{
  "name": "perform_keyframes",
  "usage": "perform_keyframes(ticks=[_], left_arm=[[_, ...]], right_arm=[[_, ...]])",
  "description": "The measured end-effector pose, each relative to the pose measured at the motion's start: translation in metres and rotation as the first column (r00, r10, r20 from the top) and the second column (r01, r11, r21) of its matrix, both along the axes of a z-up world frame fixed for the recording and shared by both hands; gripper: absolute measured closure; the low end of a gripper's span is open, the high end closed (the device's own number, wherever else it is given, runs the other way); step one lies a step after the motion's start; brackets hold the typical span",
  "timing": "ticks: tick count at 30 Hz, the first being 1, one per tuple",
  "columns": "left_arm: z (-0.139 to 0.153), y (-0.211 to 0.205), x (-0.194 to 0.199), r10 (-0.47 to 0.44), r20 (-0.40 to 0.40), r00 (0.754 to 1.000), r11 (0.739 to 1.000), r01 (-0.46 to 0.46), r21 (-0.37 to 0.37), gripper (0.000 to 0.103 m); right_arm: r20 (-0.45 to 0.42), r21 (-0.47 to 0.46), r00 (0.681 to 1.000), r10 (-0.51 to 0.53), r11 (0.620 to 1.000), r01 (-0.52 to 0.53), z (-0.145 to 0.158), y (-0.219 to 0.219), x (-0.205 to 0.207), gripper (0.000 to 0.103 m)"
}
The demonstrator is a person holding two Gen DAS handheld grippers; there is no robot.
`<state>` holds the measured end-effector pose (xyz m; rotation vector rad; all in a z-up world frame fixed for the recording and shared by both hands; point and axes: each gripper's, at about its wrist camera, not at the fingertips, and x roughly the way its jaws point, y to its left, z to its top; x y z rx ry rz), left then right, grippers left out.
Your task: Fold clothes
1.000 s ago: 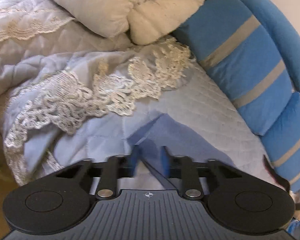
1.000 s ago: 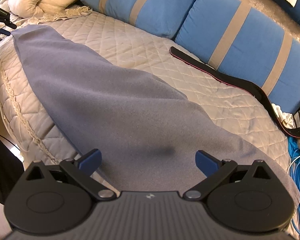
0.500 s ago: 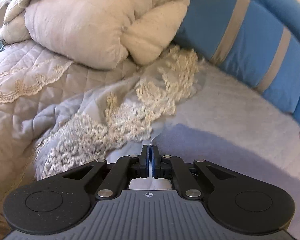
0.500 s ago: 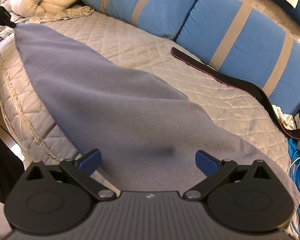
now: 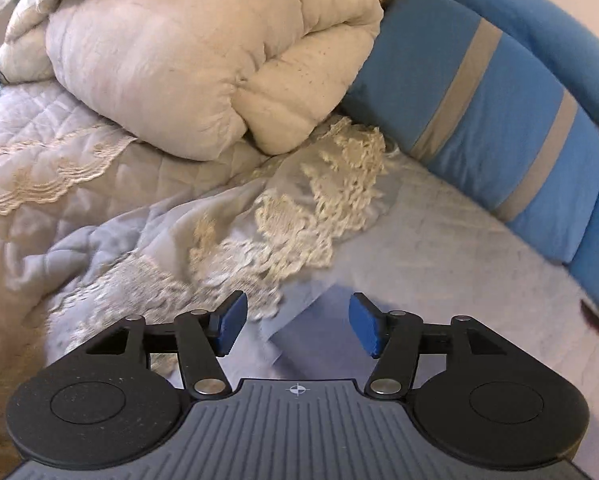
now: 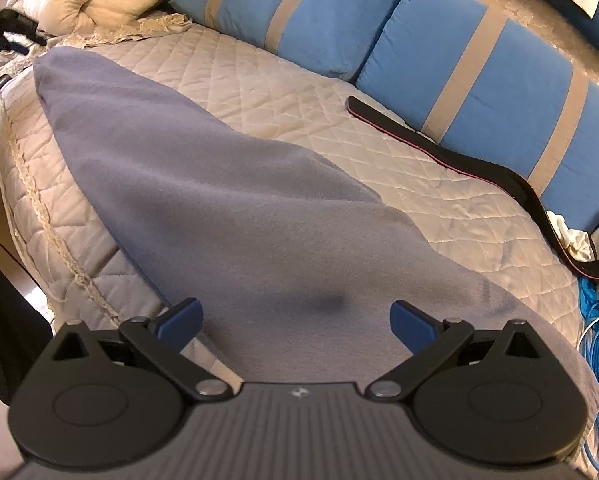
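A: Garment?
B: Grey-blue cloth (image 6: 235, 208) spread flat on the quilted bedspread (image 6: 283, 80), running from near right to far left. One corner (image 5: 299, 328) lies under the left gripper (image 5: 293, 326).
A: Left tongs?
B: Released, fingers apart, nothing pinched.
A: Right gripper (image 6: 295, 322)?
B: Wide apart too, hovering over the near end (empty).
A: Surroundings?
B: Cream duvet (image 5: 203, 64) far left, blue striped cushions (image 6: 475, 68) far side, black belt (image 6: 451, 160) on the right.
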<state>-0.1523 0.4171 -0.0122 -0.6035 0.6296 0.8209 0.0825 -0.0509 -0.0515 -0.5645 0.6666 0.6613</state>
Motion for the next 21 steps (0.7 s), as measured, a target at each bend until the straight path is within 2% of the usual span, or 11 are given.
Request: perform_keyframes(ticks=[6, 9, 10, 11, 13, 14, 17, 19, 21], left_arm=[[0.001, 0.016, 0.015, 0.017, 0.076, 0.997, 1.0, -0.015, -0.027, 0.048], [-0.003, 0.025, 0.024, 0.045, 0.069, 0.997, 0.997, -0.041, -0.06, 0.05], [-0.003, 0.027, 0.024, 0.056, 0.081, 0.995, 0.996, -0.05, -0.076, 0.055], [-0.003, 0.028, 0.024, 0.056, 0.103, 0.993, 0.995, -0.047, -0.091, 0.073], [-0.002, 0.027, 0.025, 0.036, 0.124, 0.992, 0.995, -0.024, -0.097, 0.103], [0.0, 0.024, 0.026, 0.018, 0.13, 0.991, 0.996, -0.007, -0.084, 0.103], [0.012, 0.009, 0.024, -0.036, 0.151, 0.988, 0.999, 0.032, 0.033, 0.103], [0.017, 0.004, 0.019, -0.045, 0.165, 0.985, 0.997, 0.034, 0.068, 0.103], [0.018, 0.004, 0.02, -0.031, 0.141, 0.99, 0.997, 0.021, 0.075, 0.102]], right_arm=[[-0.014, -0.02, 1.0, -0.015, 1.0, 0.015, -0.007, 0.003, 0.003, 0.0], [-0.016, -0.029, 1.0, -0.016, 0.999, 0.016, -0.01, 0.003, 0.003, 0.0], [-0.016, -0.031, 1.0, -0.017, 0.999, 0.016, -0.01, 0.003, 0.003, 0.0], [-0.019, -0.031, 1.0, -0.019, 0.999, 0.018, -0.011, 0.003, 0.004, 0.0], [-0.024, -0.033, 0.999, -0.023, 0.999, 0.022, -0.012, 0.002, 0.005, 0.0], [-0.026, -0.033, 0.999, -0.025, 0.999, 0.024, -0.012, 0.002, 0.006, 0.0], [-0.032, -0.036, 0.999, -0.029, 0.999, 0.028, -0.013, 0.001, 0.007, 0.0], [-0.028, -0.033, 0.999, -0.027, 0.999, 0.026, -0.012, 0.0, 0.006, 0.0], [-0.025, -0.032, 0.999, -0.021, 0.999, 0.02, -0.012, 0.0, 0.005, 0.0]])
